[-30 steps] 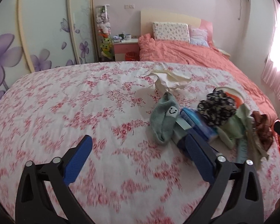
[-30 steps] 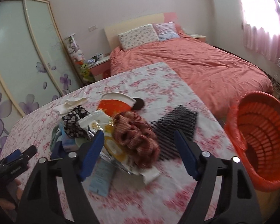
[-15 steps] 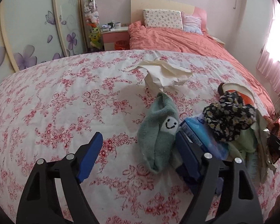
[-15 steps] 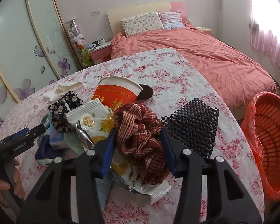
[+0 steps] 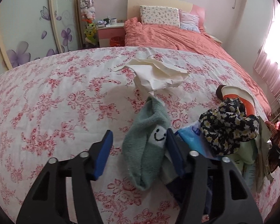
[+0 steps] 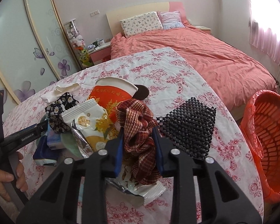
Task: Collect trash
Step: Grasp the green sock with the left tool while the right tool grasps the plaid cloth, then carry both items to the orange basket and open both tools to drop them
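You have a table under a floral cloth (image 5: 56,102). Beside the green sock (image 5: 147,149) lie crumpled paper (image 5: 158,74) beyond it, then wrappers (image 6: 87,123), a black mesh mat (image 6: 190,128) farthest away.

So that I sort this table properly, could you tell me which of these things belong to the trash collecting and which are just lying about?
Probably the job: crumpled paper, snack wrapper, flattened paper cup, orange bin.
Probably just lying about: green sock, floral scrunchie, red checked scrunchie, black mesh mat.
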The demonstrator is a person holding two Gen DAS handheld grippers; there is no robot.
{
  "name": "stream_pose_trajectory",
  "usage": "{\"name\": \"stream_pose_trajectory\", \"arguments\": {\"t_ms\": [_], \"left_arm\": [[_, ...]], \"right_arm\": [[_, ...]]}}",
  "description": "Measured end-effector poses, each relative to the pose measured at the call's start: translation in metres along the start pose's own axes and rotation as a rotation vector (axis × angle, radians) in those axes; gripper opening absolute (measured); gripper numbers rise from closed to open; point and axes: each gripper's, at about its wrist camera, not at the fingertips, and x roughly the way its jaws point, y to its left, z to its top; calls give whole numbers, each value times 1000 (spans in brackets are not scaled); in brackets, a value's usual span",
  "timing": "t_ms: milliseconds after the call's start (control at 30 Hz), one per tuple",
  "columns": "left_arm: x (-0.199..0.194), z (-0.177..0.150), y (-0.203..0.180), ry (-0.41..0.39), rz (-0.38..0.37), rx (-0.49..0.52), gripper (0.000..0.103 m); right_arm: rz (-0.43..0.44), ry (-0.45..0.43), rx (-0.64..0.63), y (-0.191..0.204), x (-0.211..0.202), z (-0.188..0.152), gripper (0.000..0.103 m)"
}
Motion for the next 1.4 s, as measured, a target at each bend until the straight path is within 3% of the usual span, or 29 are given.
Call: {"name": "stream_pose_trajectory", "arguments": {"t_ms": [167, 267, 967, 1400], "left_arm": [[-1, 1, -2, -3, -34, 6, 19], [-7, -1, -2, -15, -37, 16, 14], [-103, -1, -16, -151, -37, 64, 11], [-144, -11, -85, -198, -165, 148, 11]], "right_arm": [[15, -8, -7, 1, -5, 1, 22], [25, -22, -14, 2, -12, 2, 21], [44, -197, -39, 5, -104, 8, 21], [3, -288, -20, -35, -164, -4, 21]]}}
